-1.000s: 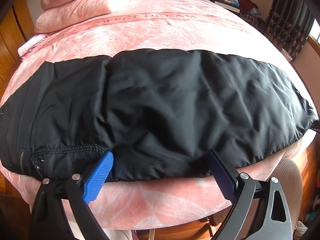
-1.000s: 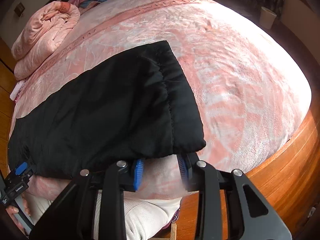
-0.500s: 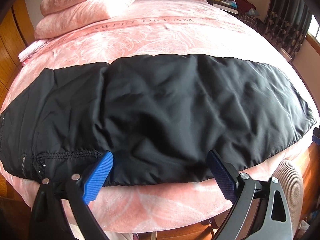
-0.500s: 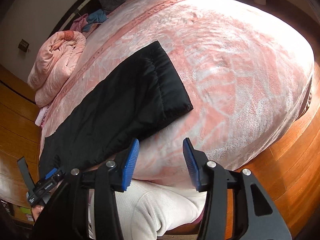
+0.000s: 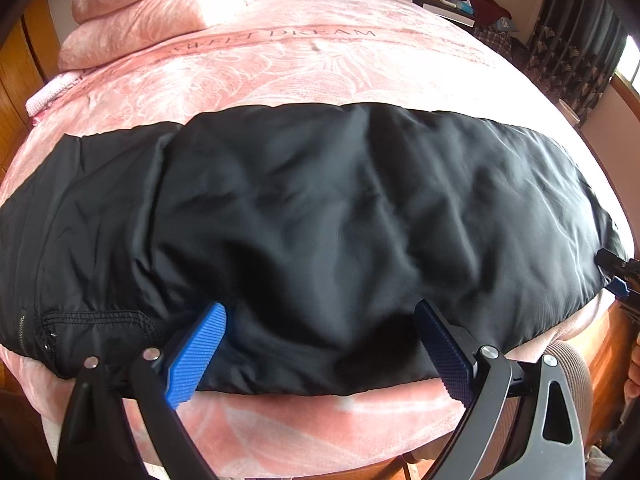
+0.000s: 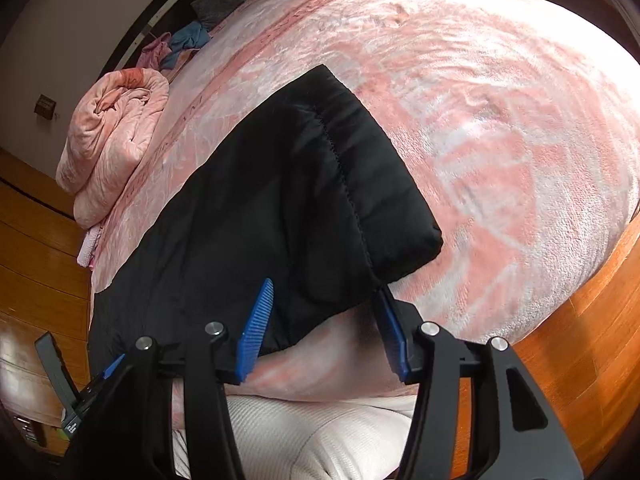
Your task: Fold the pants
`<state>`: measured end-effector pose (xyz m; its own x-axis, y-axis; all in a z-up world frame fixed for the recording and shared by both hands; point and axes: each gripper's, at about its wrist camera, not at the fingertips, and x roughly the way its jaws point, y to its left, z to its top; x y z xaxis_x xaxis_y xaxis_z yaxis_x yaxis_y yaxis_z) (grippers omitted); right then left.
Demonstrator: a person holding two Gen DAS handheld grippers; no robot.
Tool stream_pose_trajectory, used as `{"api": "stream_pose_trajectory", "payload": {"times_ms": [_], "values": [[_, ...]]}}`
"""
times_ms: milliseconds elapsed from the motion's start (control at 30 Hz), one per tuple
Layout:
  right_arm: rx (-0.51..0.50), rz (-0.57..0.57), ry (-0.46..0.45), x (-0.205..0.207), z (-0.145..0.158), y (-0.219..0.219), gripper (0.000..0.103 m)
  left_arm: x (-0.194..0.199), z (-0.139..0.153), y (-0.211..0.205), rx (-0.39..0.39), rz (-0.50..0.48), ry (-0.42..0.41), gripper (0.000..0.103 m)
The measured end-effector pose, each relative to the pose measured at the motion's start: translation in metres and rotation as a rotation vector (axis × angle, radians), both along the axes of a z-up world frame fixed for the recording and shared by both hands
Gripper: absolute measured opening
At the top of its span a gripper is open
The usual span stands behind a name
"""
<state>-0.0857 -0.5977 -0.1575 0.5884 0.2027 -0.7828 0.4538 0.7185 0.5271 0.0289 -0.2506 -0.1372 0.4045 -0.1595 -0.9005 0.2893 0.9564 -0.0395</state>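
1. Pink floral bedspread [image 5: 320,76] fills the left wrist view, with "SWEET DREAM" lettered across its far part and a folded pink quilt [image 5: 160,4] piled at the far left.
2. Black pants [image 5: 320,216] lie flat across the near part of the bed, running from the left edge to the right, with a stitched pocket and zipper at the near left.
3. Left gripper [image 5: 320,344] sits at the near edge of the pants with its jaws spread wide. Both blue pads [image 5: 196,356] lie on or just over the fabric's near hem, and nothing is pinched between them.
4. At the far right edge of this view a small part of the right gripper [image 5: 618,276] shows beside the leg end.
5. From the right wrist view, the same bedspread [image 6: 500,120] curves away, with the rolled quilt [image 6: 112,144] at the far left and wooden floor [image 6: 580,340] at the near right.
6. The pants [image 6: 280,208] end in a stitched cuff that points toward the middle of the bed.
7. Right gripper [image 6: 324,328] has its jaws wide apart at the near corner of the cuff. The fabric edge lies between the pads, which do not clamp it.
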Motion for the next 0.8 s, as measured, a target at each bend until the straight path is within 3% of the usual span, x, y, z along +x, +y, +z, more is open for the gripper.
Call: {"api": "stream_pose_trajectory", "payload": {"times_ms": [100, 233, 267, 333, 400, 500, 600, 667, 733, 800], "values": [[0.064, -0.020, -0.058, 0.002, -0.008, -0.006, 0.051, 0.003, -0.004, 0.003, 0.000, 0.011, -0.001, 0.099], [0.147, -0.035, -0.112, 0.009, -0.009, -0.012, 0.021, 0.008, -0.005, 0.009, 0.013, 0.030, -0.007, 0.100], [0.141, -0.027, -0.123, 0.012, -0.004, -0.013, 0.018, 0.010, -0.004, 0.012, 0.017, 0.042, -0.011, 0.100], [0.124, -0.015, -0.170, 0.012, 0.016, -0.012, 0.010, 0.014, -0.004, 0.016, 0.024, 0.065, -0.012, 0.100], [0.103, 0.013, -0.251, 0.010, 0.046, -0.006, 0.009, 0.017, -0.004, 0.019, 0.027, 0.078, -0.014, 0.100], [-0.040, 0.085, -0.319, 0.011, 0.086, 0.016, 0.008, 0.017, -0.004, 0.019, 0.023, 0.092, -0.028, 0.100], [-0.124, 0.078, -0.180, 0.024, 0.071, 0.017, 0.008, 0.019, -0.012, 0.015, 0.055, 0.089, -0.027, 0.100], [-0.081, 0.035, -0.021, 0.031, 0.035, 0.007, 0.008, 0.018, -0.016, 0.012, 0.070, 0.068, -0.050, 0.100], [-0.027, 0.009, 0.012, 0.027, 0.013, 0.002, 0.009, 0.017, -0.015, 0.011, 0.077, 0.054, -0.054, 0.100], [-0.045, 0.006, -0.003, 0.022, 0.015, 0.005, 0.009, 0.017, -0.010, 0.014, 0.072, 0.043, -0.035, 0.100]]}}
